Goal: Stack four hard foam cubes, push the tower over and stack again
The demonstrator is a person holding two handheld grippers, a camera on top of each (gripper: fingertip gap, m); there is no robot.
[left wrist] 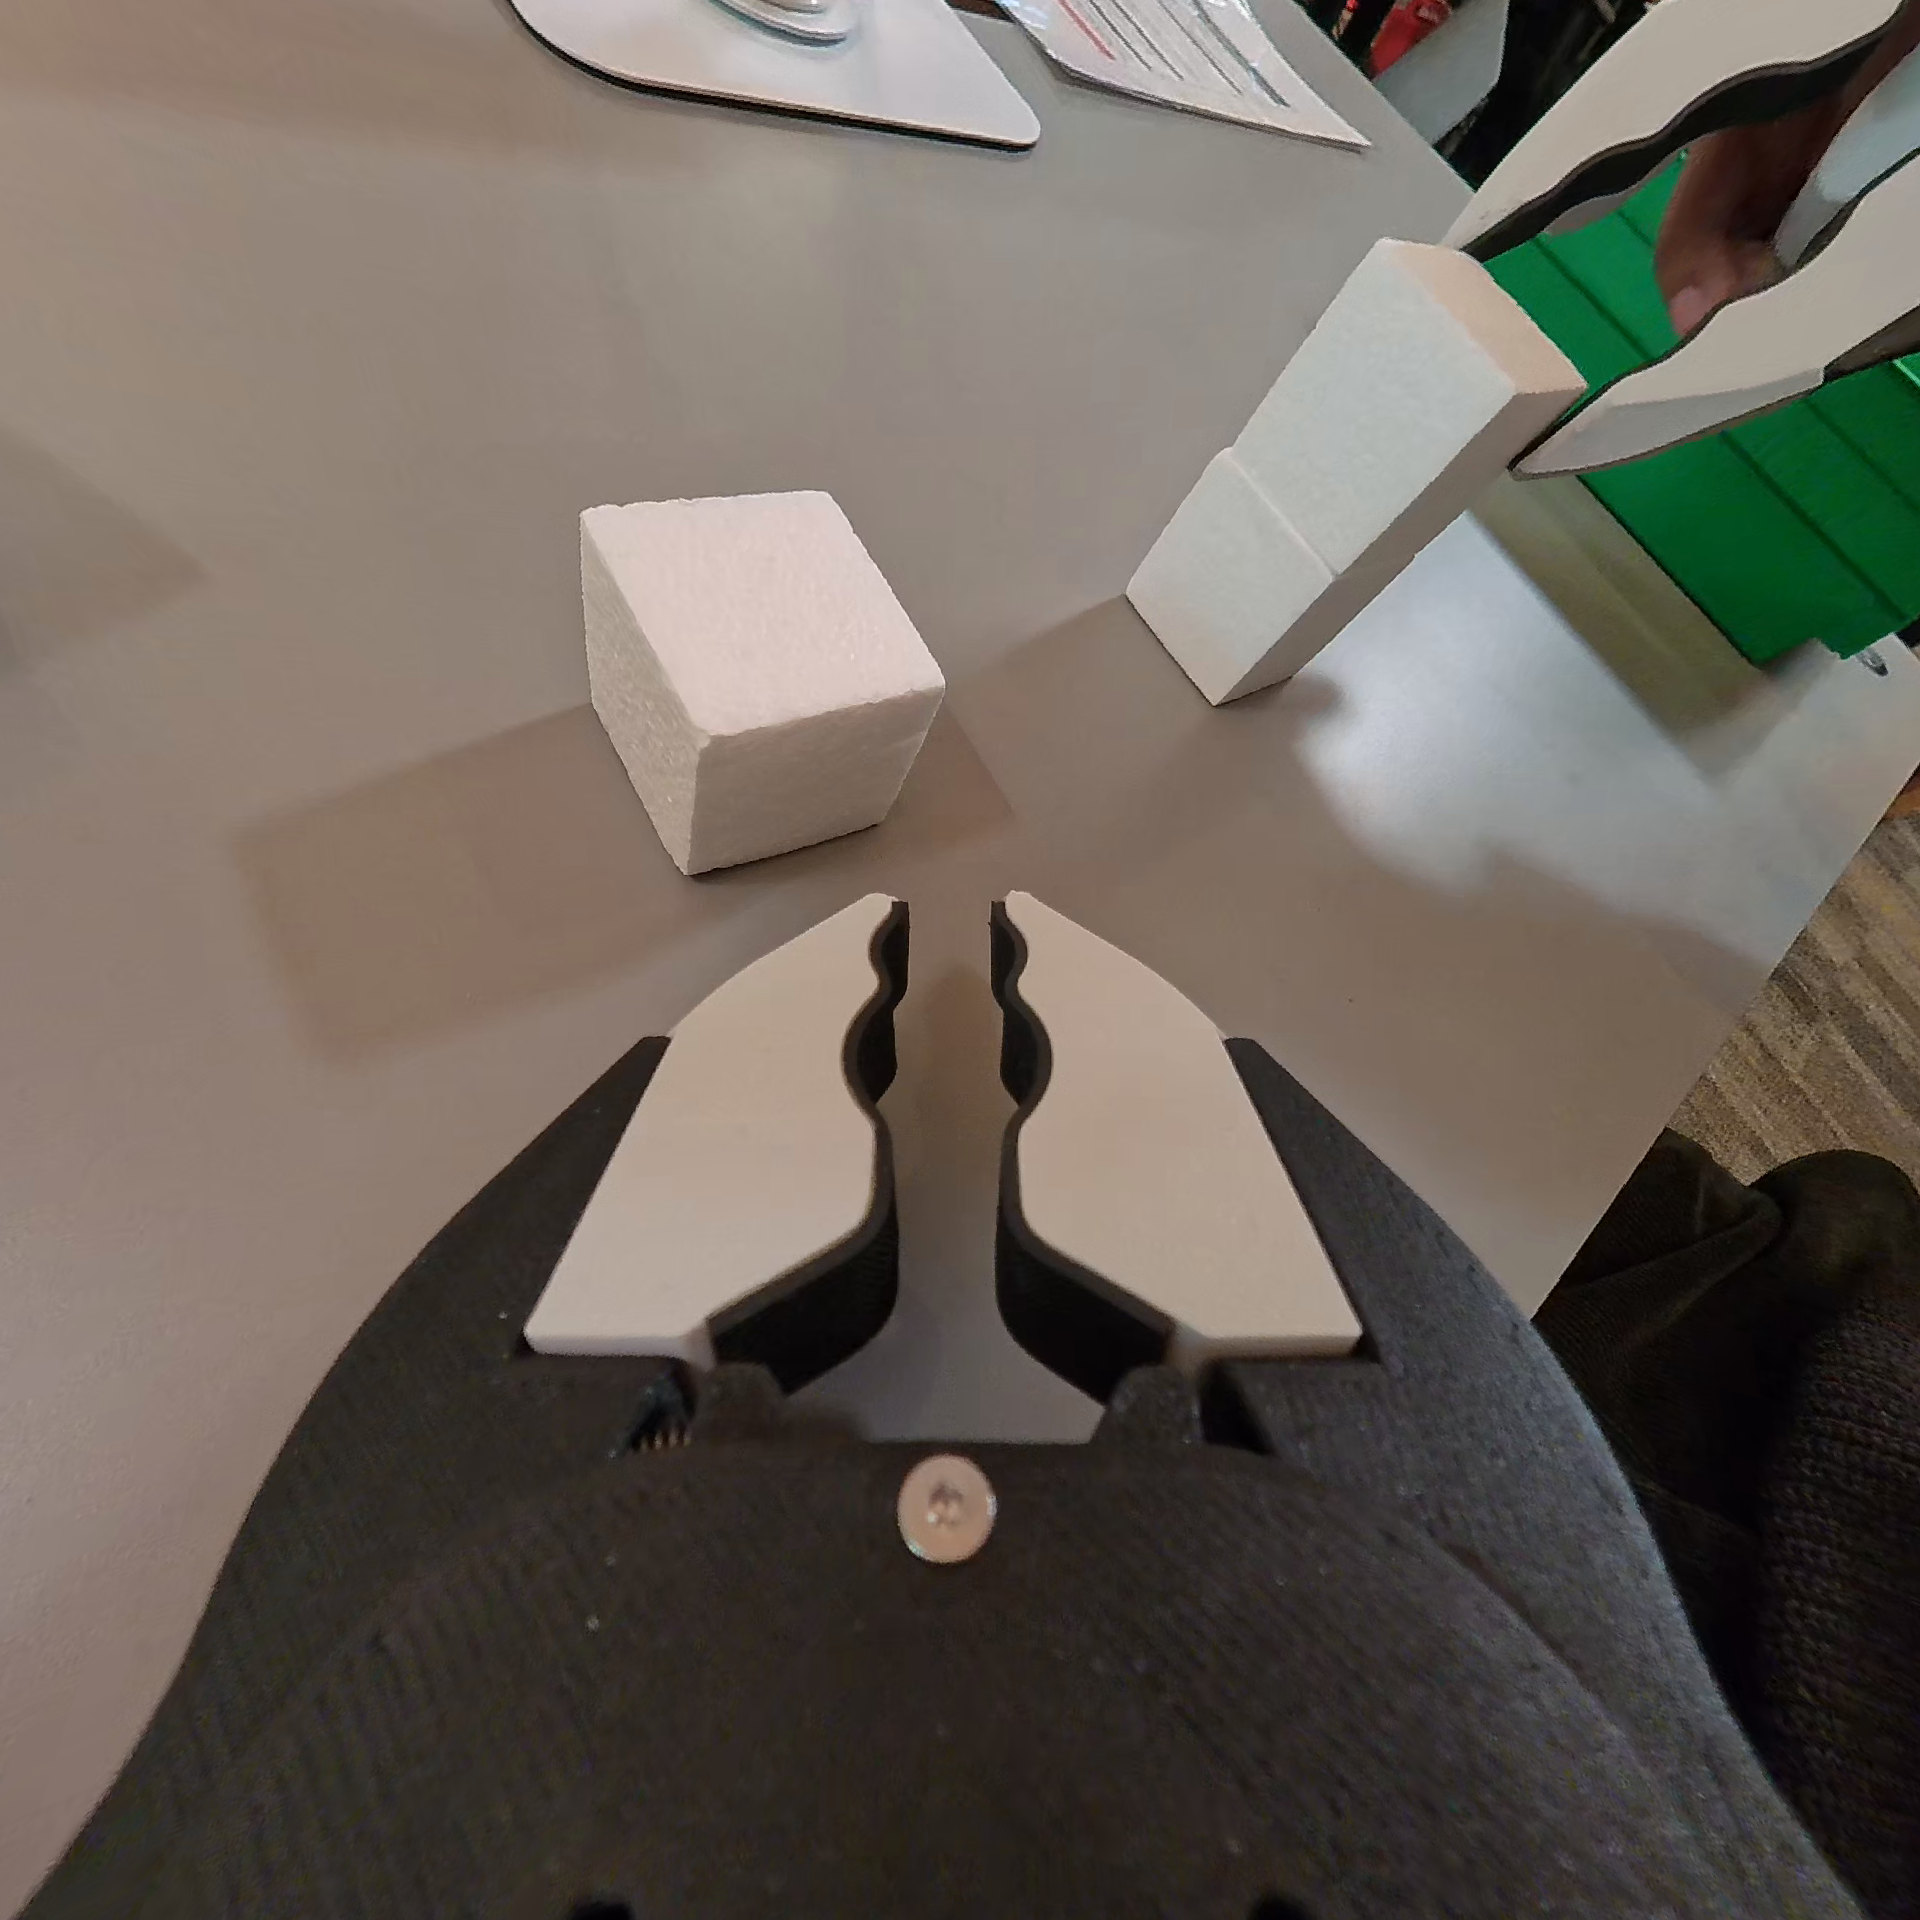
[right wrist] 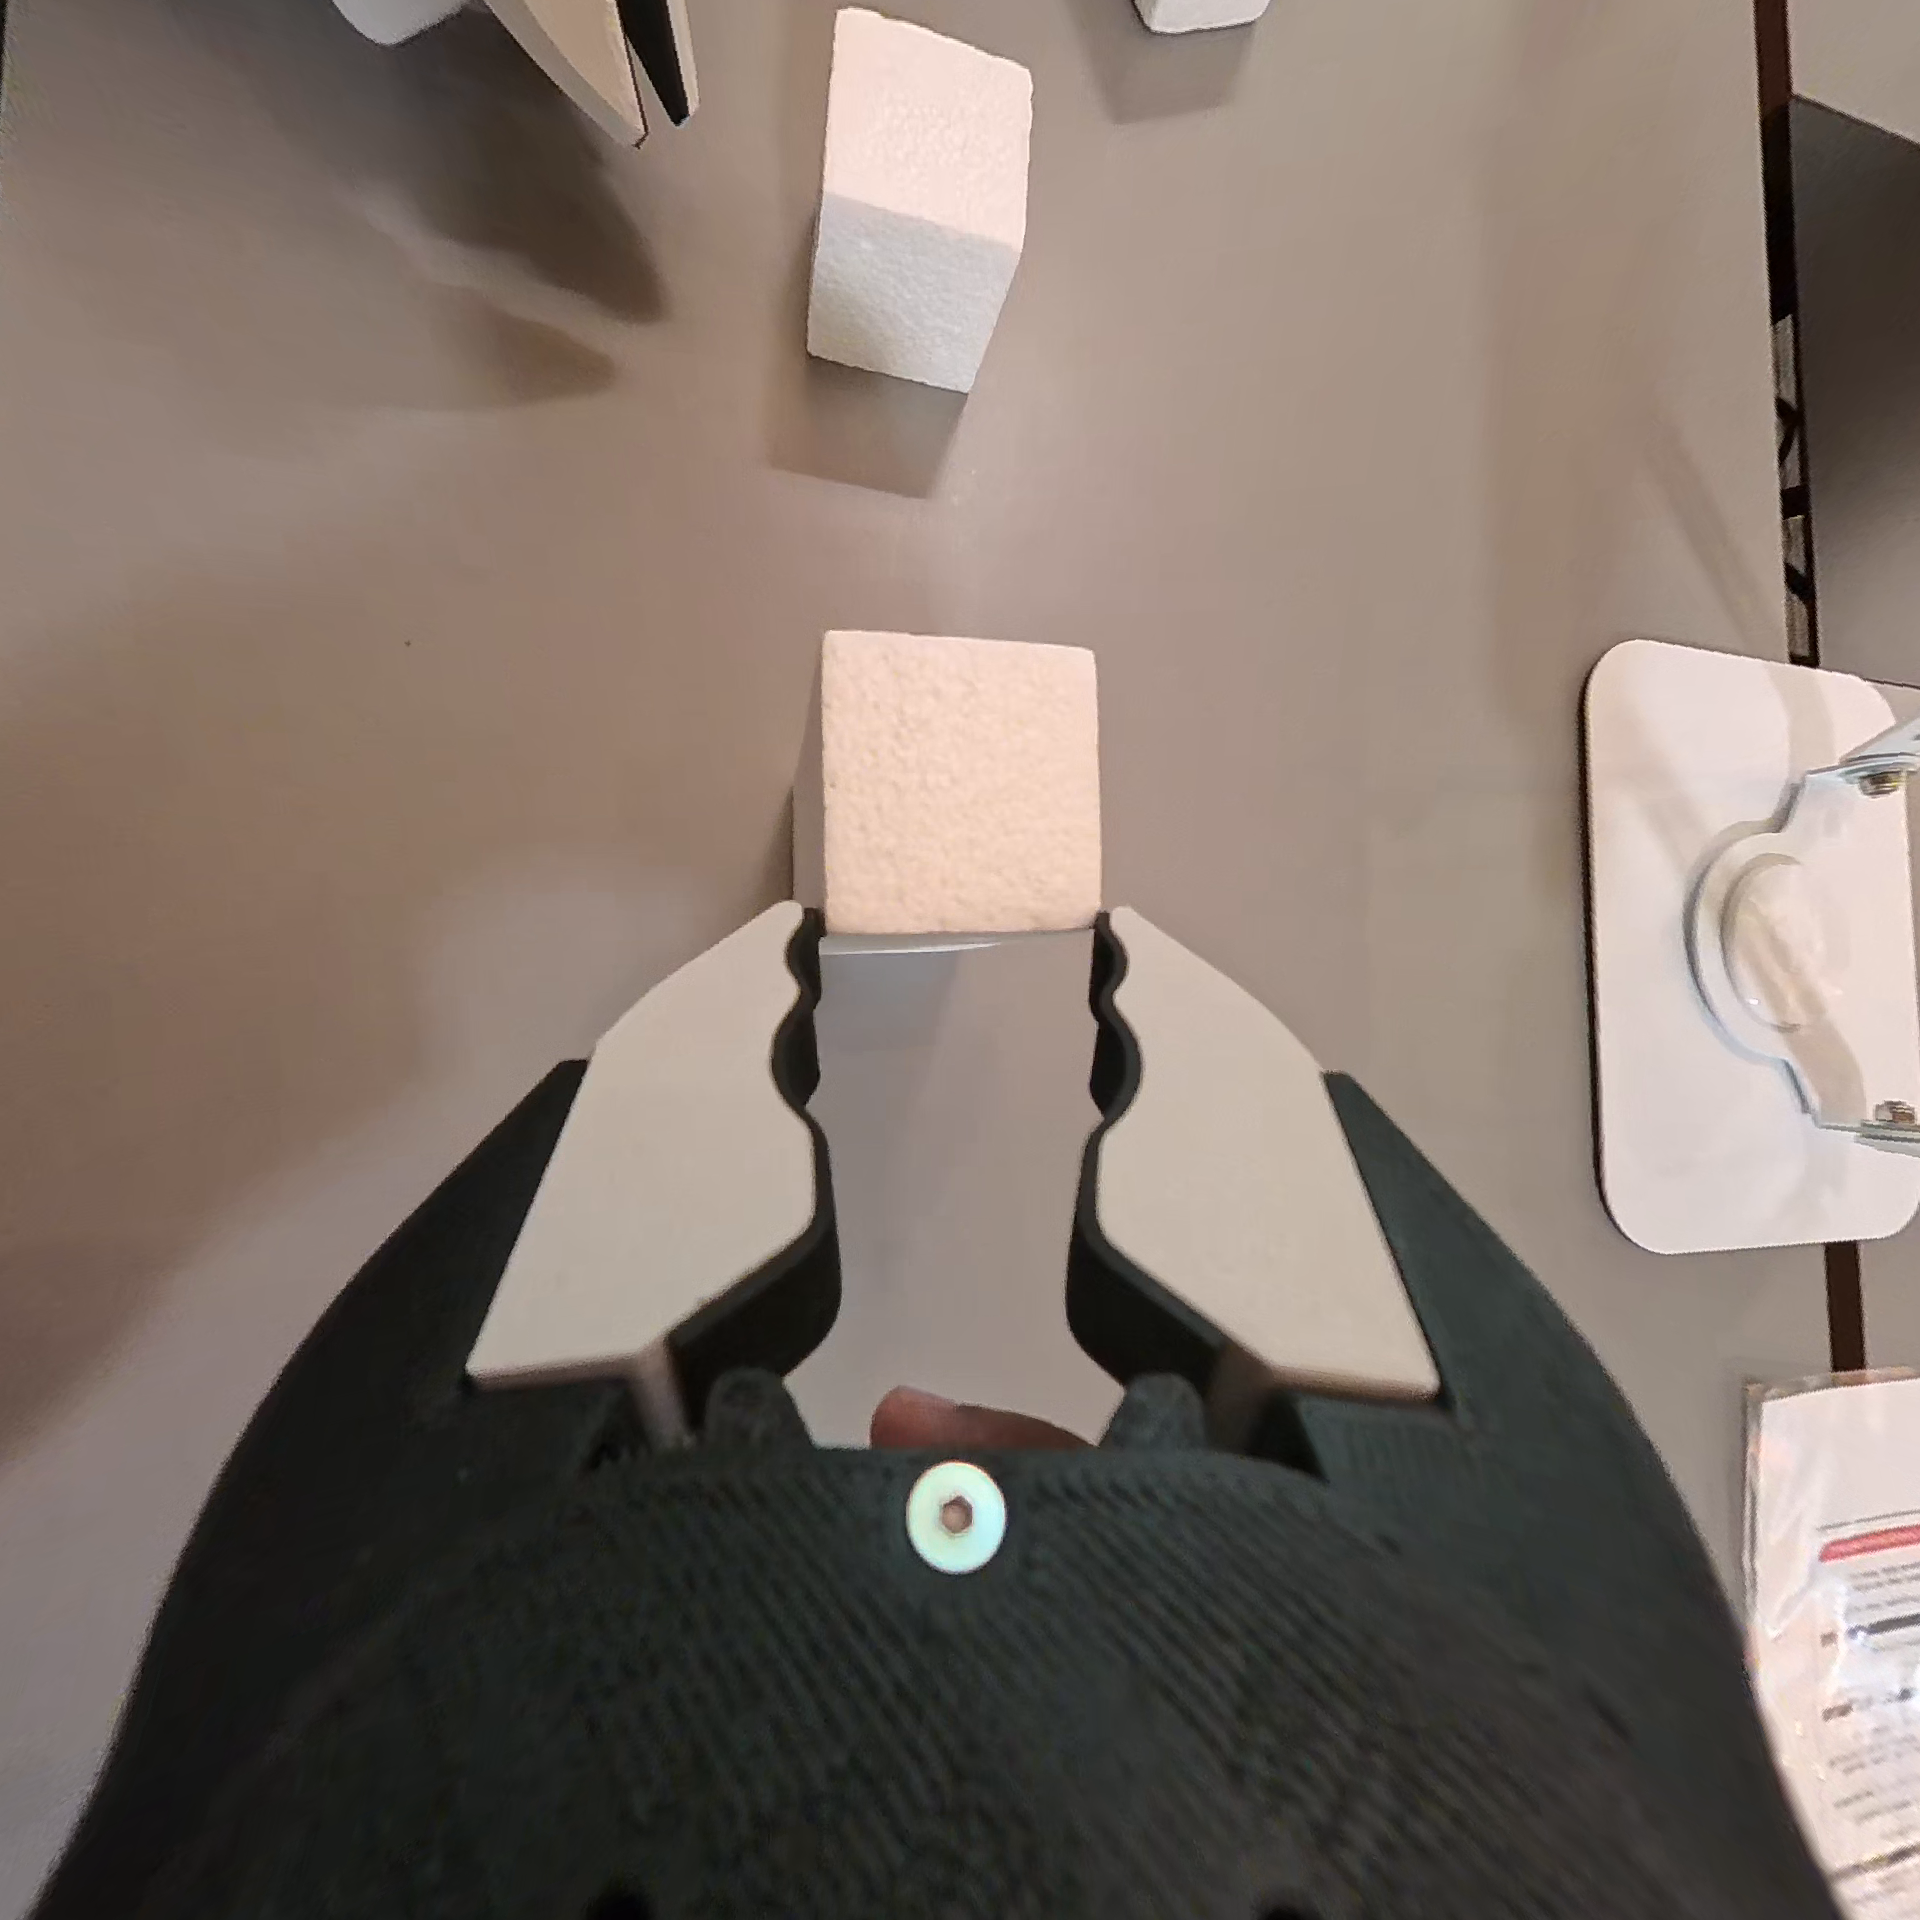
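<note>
Three white foam cubes are on a grey table [left wrist: 312, 312]. One cube [left wrist: 758, 675] stands alone just ahead of my left gripper [left wrist: 948, 914], which is empty, its jaws a narrow gap apart. Two cubes are stacked to the right: a bottom cube [left wrist: 1226, 603] and a top cube [left wrist: 1392, 395]. My right gripper [right wrist: 961, 920] comes down from above, its fingertips [right wrist: 1117, 925] against both sides of the top cube [right wrist: 961, 790] at its near edge. The lone cube [right wrist: 920, 208] lies beyond it, and the left gripper [right wrist: 644, 83] shows at the top left.
A white pad with a metal mount [right wrist: 1745, 935] lies to the right, also in the left wrist view [left wrist: 779, 73]. A plastic-covered sheet [right wrist: 1839, 1558] sits by it. A green bin [left wrist: 1766, 520] and a person's leg [left wrist: 1766, 1351] lie past the table's right edge. Across from one pair of fingers to the other is roughly 20 cm. The cube [left wrist: 758, 675] lies some 4 cm from my left tips, 20 cm from my right tips. Look for it in the right wrist view [right wrist: 875, 72] too.
</note>
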